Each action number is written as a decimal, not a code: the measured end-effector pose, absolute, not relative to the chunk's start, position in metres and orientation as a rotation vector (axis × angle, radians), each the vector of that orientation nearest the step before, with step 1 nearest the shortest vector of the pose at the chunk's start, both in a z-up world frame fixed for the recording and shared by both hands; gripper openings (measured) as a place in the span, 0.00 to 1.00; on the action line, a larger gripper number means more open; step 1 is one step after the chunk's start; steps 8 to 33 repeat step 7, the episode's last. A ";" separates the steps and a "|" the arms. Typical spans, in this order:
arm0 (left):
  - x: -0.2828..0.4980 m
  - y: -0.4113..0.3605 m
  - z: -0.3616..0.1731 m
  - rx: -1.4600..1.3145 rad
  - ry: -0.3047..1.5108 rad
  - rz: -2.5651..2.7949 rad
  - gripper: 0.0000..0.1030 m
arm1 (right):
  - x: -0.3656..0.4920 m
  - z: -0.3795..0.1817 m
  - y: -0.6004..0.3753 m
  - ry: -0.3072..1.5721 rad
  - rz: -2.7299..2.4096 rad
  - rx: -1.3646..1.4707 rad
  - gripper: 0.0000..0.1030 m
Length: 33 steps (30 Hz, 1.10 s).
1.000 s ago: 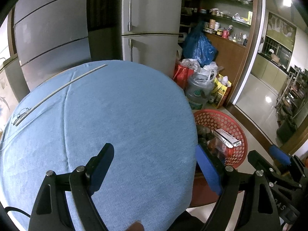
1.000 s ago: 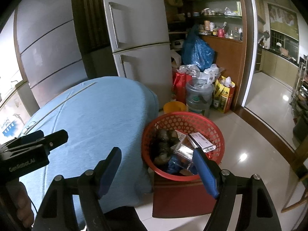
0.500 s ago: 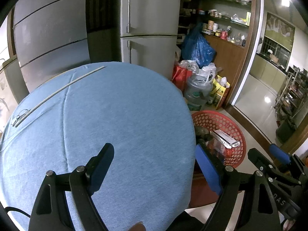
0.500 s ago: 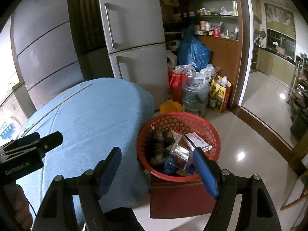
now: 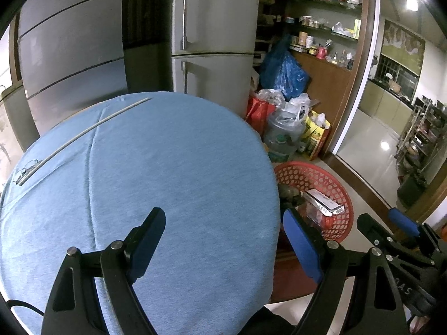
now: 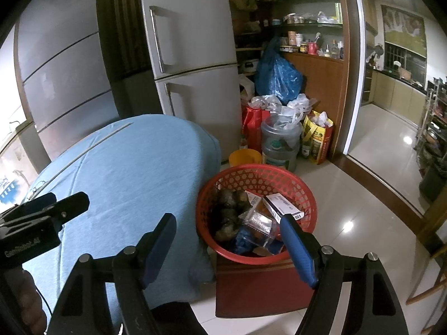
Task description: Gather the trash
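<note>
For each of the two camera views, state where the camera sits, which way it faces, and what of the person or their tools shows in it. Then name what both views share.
Left wrist: on the left gripper, looking forward and down over the blue tablecloth; its open fingers and the right gripper at right show.
Right wrist: on the right gripper, looking down toward the red basket of trash; its open fingers, the left gripper and a hand show.
Shared: tablecloth, basket, fridge, blue bag.

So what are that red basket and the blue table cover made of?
The red basket looks like moulded plastic: glossy, with a regular honeycomb of holes in its wall. The blue table cover looks like soft knit fabric: matte, faintly heathered, creased and draping over the edge.
</note>
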State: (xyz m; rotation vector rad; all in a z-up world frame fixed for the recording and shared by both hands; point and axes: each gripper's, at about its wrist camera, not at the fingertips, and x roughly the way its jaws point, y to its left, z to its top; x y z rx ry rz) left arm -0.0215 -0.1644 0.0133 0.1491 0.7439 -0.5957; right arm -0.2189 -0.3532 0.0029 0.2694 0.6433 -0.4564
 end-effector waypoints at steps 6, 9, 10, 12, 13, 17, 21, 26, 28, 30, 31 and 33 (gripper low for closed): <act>-0.024 -0.166 0.013 0.158 0.739 -0.618 0.84 | -0.220 0.003 -0.353 0.646 -0.460 0.271 0.77; -0.024 -0.166 0.013 0.158 0.740 -0.620 0.84 | -0.221 0.003 -0.353 0.646 -0.461 0.271 0.77; -0.024 -0.166 0.013 0.158 0.740 -0.620 0.84 | -0.221 0.003 -0.353 0.646 -0.461 0.271 0.77; -0.024 -0.166 0.013 0.158 0.740 -0.620 0.84 | -0.221 0.003 -0.353 0.646 -0.461 0.271 0.77; -0.024 -0.166 0.013 0.158 0.740 -0.620 0.84 | -0.221 0.003 -0.353 0.646 -0.461 0.271 0.77; -0.024 -0.166 0.013 0.158 0.740 -0.620 0.84 | -0.221 0.003 -0.353 0.646 -0.461 0.271 0.77; -0.024 -0.166 0.013 0.158 0.740 -0.620 0.84 | -0.221 0.003 -0.353 0.646 -0.461 0.271 0.77; -0.024 -0.166 0.013 0.158 0.740 -0.620 0.84 | -0.221 0.003 -0.353 0.646 -0.461 0.271 0.77; -0.024 -0.166 0.013 0.158 0.740 -0.620 0.84 | -0.221 0.003 -0.353 0.646 -0.461 0.271 0.77; -0.024 -0.166 0.013 0.158 0.740 -0.620 0.84 | -0.221 0.003 -0.353 0.646 -0.461 0.271 0.77; -0.024 -0.166 0.013 0.158 0.740 -0.620 0.84 | -0.221 0.003 -0.353 0.646 -0.461 0.271 0.77; -0.024 -0.166 0.013 0.158 0.740 -0.620 0.84 | -0.221 0.003 -0.353 0.646 -0.461 0.271 0.77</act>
